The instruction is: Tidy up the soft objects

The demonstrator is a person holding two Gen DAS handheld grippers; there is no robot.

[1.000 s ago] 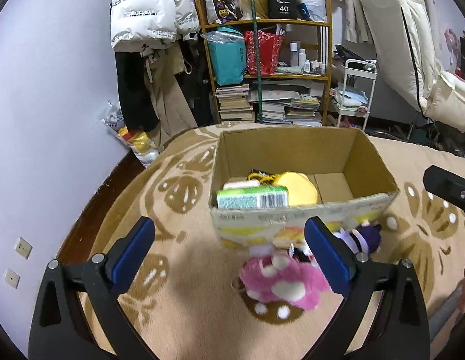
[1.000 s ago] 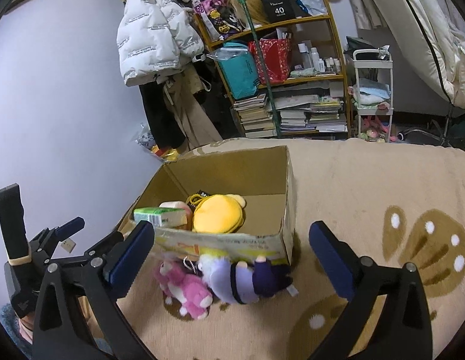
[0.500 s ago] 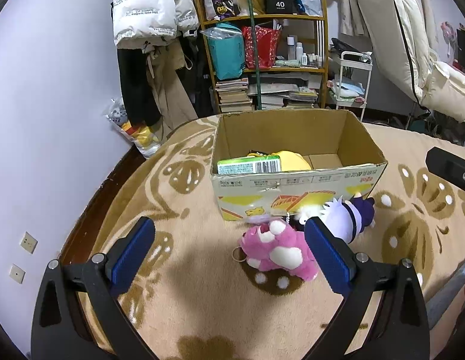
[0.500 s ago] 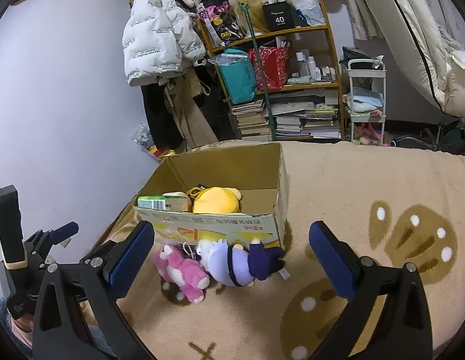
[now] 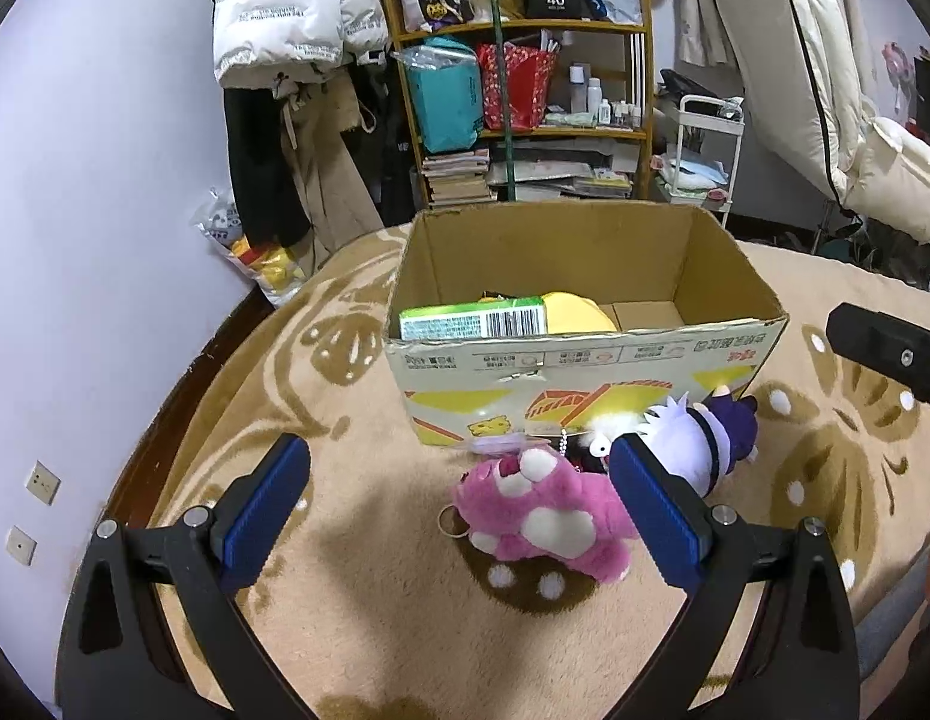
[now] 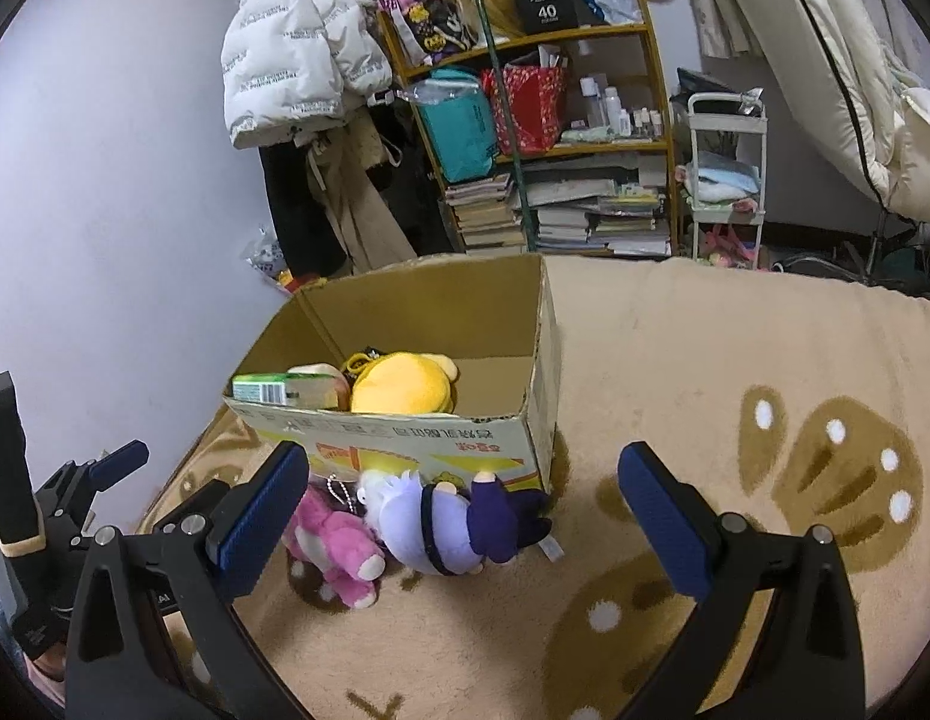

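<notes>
An open cardboard box (image 5: 585, 360) (image 6: 405, 432) stands on the beige rug. Inside lie a yellow plush (image 5: 570, 315) (image 6: 402, 387) and a green packet (image 5: 471, 321) (image 6: 267, 387). In front of the box lie a pink plush bear (image 5: 543, 510) (image 6: 339, 546) and a purple-and-white plush doll (image 5: 699, 438) (image 6: 447, 522). My left gripper (image 5: 459, 498) is open and empty, above the rug just before the pink bear. My right gripper (image 6: 465, 516) is open and empty, with the purple doll between its fingers' line of sight but apart from them.
A wooden shelf (image 5: 525, 90) with books, bags and bottles stands behind the box. Coats hang on the wall at left (image 5: 285, 30). A white cart (image 5: 705, 162) and bedding are at right. A dark wooden edge (image 5: 183, 384) borders the rug on the left.
Both grippers have pulled back and up from the box, so the two plush toys in front of it show in full. Both stay open; nothing was taken hold of.
</notes>
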